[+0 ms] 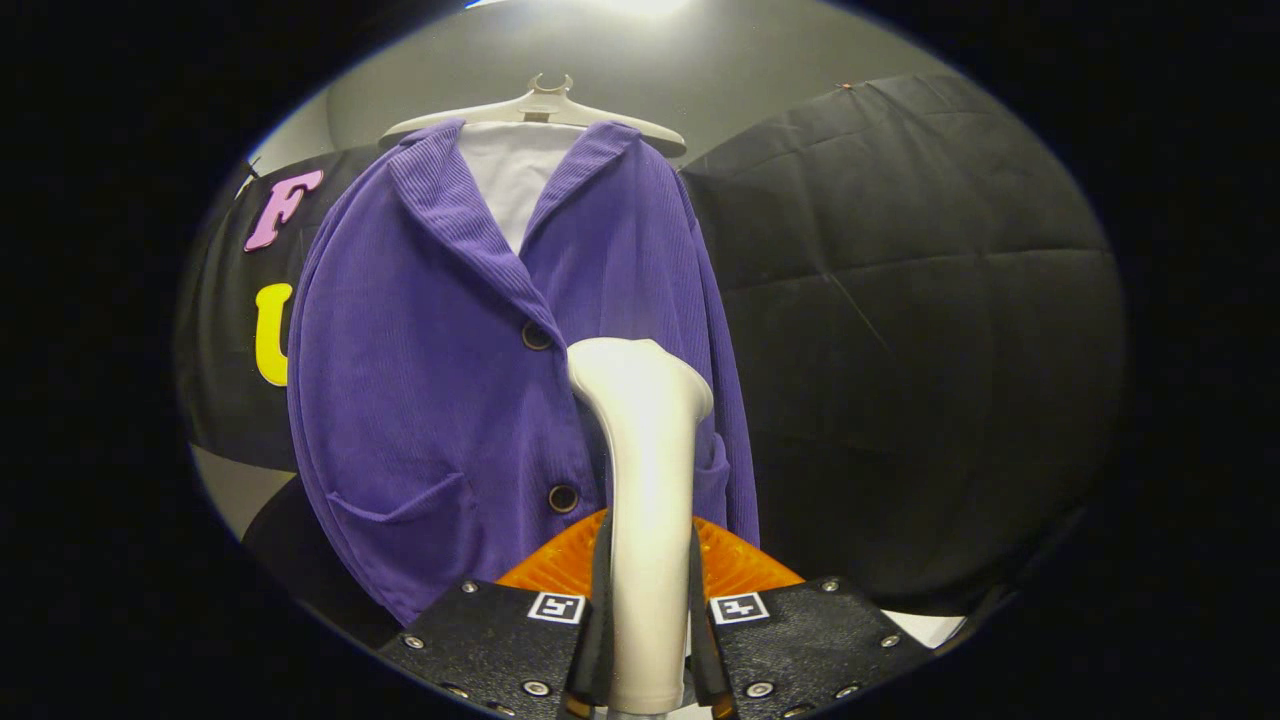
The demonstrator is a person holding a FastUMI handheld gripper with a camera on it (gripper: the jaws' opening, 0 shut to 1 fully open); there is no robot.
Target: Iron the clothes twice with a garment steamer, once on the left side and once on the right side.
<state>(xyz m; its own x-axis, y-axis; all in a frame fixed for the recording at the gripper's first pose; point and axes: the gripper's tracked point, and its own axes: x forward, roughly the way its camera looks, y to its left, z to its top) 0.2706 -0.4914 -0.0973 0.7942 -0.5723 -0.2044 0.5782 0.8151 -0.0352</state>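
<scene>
your garment steamer stands upright between the fingers, its handle clamped on both sides by the gripper, its head against the front of the purple jacket, just right of the button line, between the two buttons. the jacket hangs on a pale hanger over a white shirt, before the black cloth wall.

Black quilted cloth drapes the booth wall, creased in long folds and sagging a little along its top edge. Above it runs a plain grey wall, lit by a bright lamp overhead. Low down beside the cloth, a pale strip of floor shows.
</scene>
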